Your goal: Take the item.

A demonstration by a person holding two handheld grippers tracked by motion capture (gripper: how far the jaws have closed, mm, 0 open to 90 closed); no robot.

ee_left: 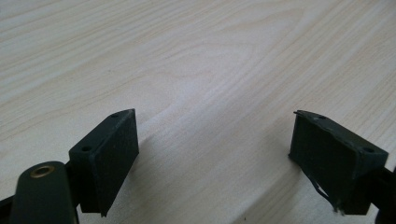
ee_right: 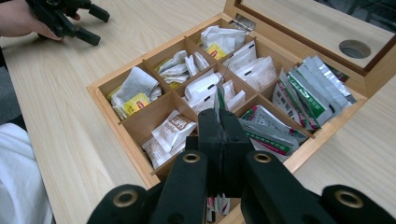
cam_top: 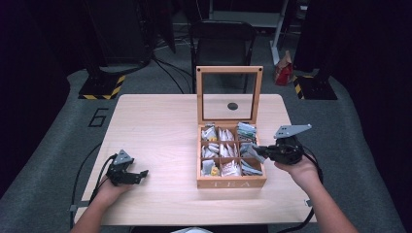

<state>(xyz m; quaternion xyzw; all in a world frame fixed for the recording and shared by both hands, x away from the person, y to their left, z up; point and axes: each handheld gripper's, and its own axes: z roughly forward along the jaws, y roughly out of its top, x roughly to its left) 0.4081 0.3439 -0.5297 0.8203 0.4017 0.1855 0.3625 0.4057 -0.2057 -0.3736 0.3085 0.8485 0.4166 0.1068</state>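
Observation:
An open wooden tea box (cam_top: 231, 183) stands on the table, its glass lid (cam_top: 229, 70) upright at the back. Its compartments hold several sachets, white and yellow ones (ee_right: 135, 93) and green and silver ones (ee_right: 303, 93). My right gripper (ee_right: 218, 119) hovers over the box's right-hand column (cam_top: 256, 151), jaws pressed together on a thin sachet (ee_right: 218, 95) seen edge-on. The left gripper (cam_top: 142, 175) rests on the table (cam_top: 160, 126) well to the left of the box. In its own view the left gripper (ee_left: 215, 158) stands open with only bare wood between its fingers.
A dark chair (cam_top: 221, 43) stands behind the table, with a red bag (cam_top: 283, 70) on the floor to its right. Stand bases with yellow-black stripes (cam_top: 102, 87) sit at the far corners. Cables trail from both grippers off the table's near edge.

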